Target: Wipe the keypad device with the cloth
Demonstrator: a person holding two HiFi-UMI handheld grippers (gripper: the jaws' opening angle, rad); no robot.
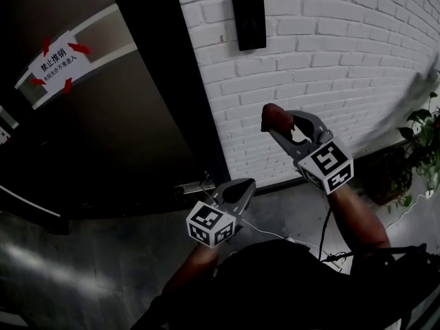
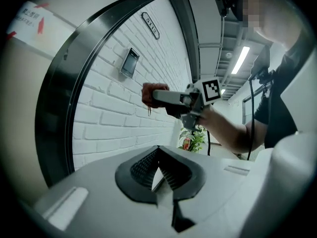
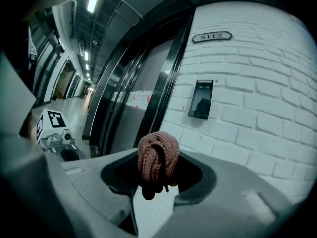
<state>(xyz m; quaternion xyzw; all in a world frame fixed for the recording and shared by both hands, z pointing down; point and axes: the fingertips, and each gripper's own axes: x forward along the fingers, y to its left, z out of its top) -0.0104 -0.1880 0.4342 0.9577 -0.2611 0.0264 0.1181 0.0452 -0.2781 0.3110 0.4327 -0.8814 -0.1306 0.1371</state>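
A black keypad device point(image 1: 248, 20) hangs on the white brick wall; it also shows in the right gripper view point(image 3: 200, 99) and in the left gripper view point(image 2: 129, 63). My right gripper point(image 1: 269, 120) is shut on a bunched reddish-brown cloth point(image 3: 157, 158), held in the air below the keypad and clear of the wall. The cloth point(image 1: 273, 116) sticks out past the jaw tips, and it shows again from the side point(image 2: 149, 93). My left gripper point(image 1: 244, 185) hangs lower, near the door frame, shut with nothing between its jaws point(image 2: 159, 168).
A dark metal door point(image 1: 103, 115) with a red-and-white notice point(image 1: 56, 64) fills the left. A black door frame point(image 1: 172, 74) runs beside the brick wall point(image 1: 330, 60). A potted plant point(image 1: 423, 143) stands at the right. A number plate point(image 3: 212, 36) sits above the keypad.
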